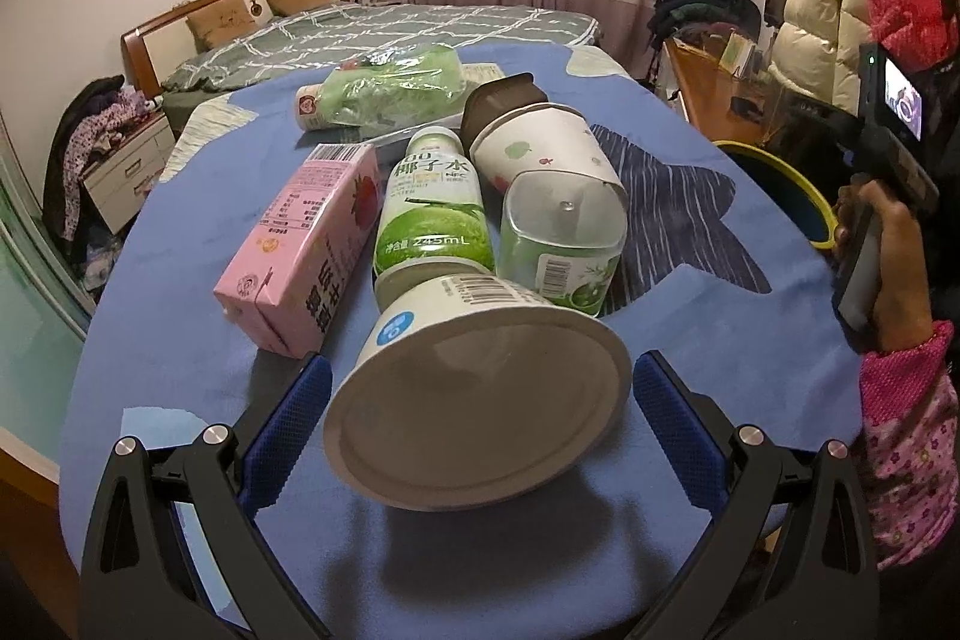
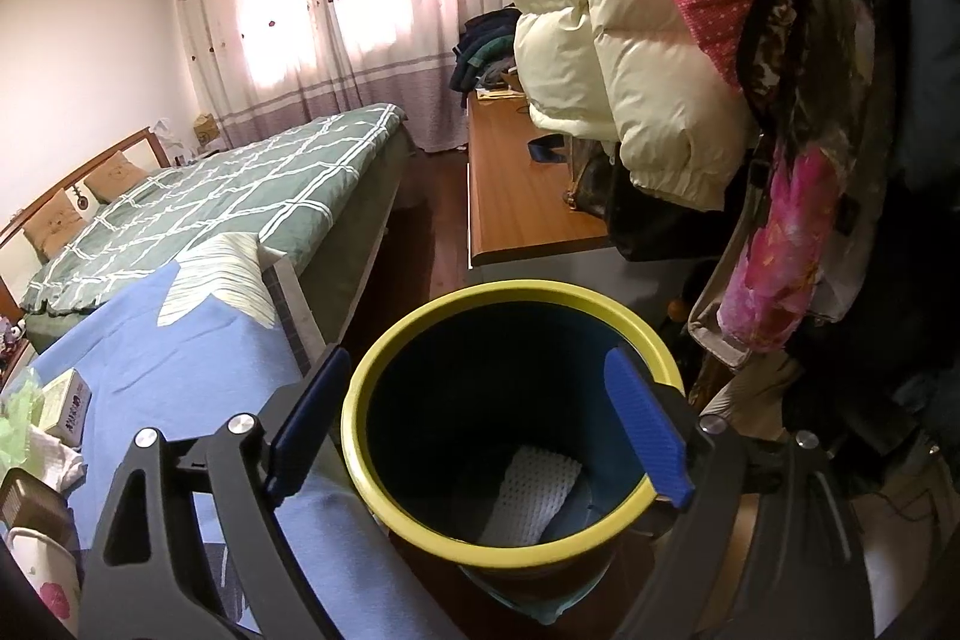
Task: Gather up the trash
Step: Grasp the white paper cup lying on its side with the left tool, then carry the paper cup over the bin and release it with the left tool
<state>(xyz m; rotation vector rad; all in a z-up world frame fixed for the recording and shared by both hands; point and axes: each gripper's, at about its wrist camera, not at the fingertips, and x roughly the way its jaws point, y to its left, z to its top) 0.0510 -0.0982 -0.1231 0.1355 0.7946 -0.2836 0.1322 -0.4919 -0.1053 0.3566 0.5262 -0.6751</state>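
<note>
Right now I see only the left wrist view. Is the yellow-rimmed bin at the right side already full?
Observer: No. The bin is almost empty; only a white mesh piece lies at its bottom.
Operator: Does the right tool hold something?
Observer: No. The right tool is open above the bin's mouth, with nothing between its fingers.
Operator: Where does the bin stand relative to the table?
Observer: Close beside the edge of the blue-covered table; I cannot tell if they touch.
</note>
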